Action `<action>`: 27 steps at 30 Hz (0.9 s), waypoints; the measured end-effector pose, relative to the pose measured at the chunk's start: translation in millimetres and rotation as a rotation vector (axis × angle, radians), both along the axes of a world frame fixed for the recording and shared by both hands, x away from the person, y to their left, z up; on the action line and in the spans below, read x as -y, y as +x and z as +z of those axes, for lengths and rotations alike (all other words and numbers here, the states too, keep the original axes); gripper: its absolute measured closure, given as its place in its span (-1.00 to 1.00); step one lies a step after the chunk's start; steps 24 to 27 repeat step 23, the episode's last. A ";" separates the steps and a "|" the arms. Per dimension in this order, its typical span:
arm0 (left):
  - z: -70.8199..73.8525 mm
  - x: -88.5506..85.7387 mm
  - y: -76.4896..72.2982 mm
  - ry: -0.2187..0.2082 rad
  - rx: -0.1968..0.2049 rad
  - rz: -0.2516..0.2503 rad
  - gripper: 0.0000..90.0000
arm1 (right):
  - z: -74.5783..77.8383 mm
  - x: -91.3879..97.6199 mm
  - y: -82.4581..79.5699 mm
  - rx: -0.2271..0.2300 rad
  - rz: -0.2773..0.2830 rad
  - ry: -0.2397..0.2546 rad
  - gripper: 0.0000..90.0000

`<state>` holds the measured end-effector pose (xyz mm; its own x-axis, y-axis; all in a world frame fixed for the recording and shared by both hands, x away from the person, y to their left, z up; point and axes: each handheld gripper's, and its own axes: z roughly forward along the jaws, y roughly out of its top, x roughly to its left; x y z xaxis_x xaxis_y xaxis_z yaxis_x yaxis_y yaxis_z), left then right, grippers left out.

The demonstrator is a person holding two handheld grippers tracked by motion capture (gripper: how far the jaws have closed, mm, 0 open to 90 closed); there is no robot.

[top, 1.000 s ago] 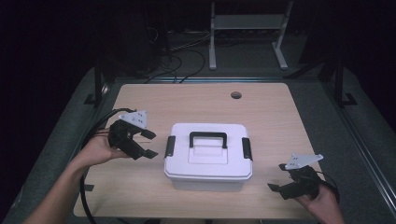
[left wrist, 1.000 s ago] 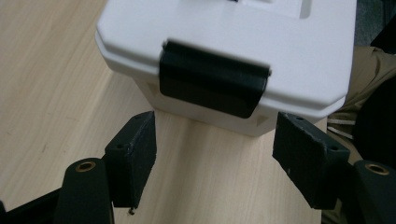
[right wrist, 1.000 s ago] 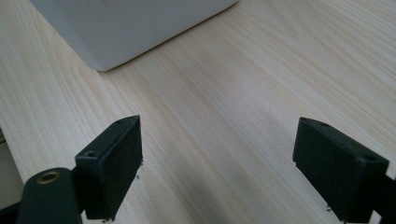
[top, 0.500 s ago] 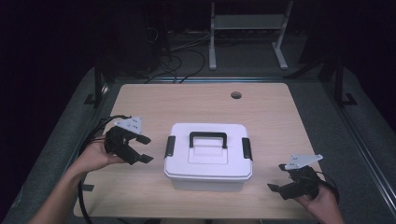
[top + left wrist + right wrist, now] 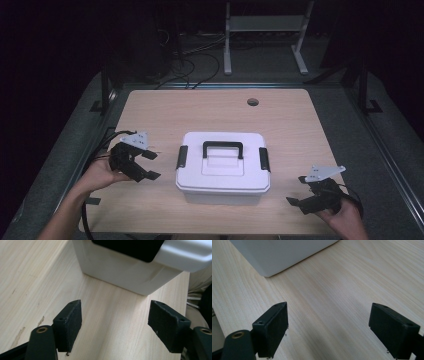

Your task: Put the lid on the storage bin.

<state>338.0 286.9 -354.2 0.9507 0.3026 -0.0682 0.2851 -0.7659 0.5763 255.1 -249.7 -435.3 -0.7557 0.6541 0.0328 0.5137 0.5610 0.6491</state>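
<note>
A white lidded box with a black handle and a black latch at each end sits in the middle of the wooden table. My left gripper is held just left of the box, low over the table and pointing at its left end. It is open, its jaws have just been opening a little further, and nothing is between them. In the left gripper view, the box's wall and latch lie ahead of the open left gripper. My right gripper rests open near the front right, apart from the box corner.
A round cable hole is in the table's far side. Beyond the table are a white stand and cables on the floor. Bare wood lies behind the box and along both sides.
My left hand has come down and slightly toward the front edge, so its gripper sits lower beside the box. The right hand and the box have not moved.
</note>
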 end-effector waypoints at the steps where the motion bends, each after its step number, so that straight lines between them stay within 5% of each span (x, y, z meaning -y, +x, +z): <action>1: -1.7 -0.8 -0.6 -0.009 -0.007 0.007 -0.42 | -0.2 -0.1 0.0 -0.002 0.000 0.000 -0.66; 11: -15.8 -11.6 -3.4 -0.025 -0.014 0.034 -0.44 | -1.7 -0.6 -0.1 -0.005 0.000 -0.001 -0.66; 27: -28.8 -18.5 -12.5 0.010 0.030 0.078 -0.57 | -1.7 0.0 -3.3 0.000 0.007 0.001 -0.66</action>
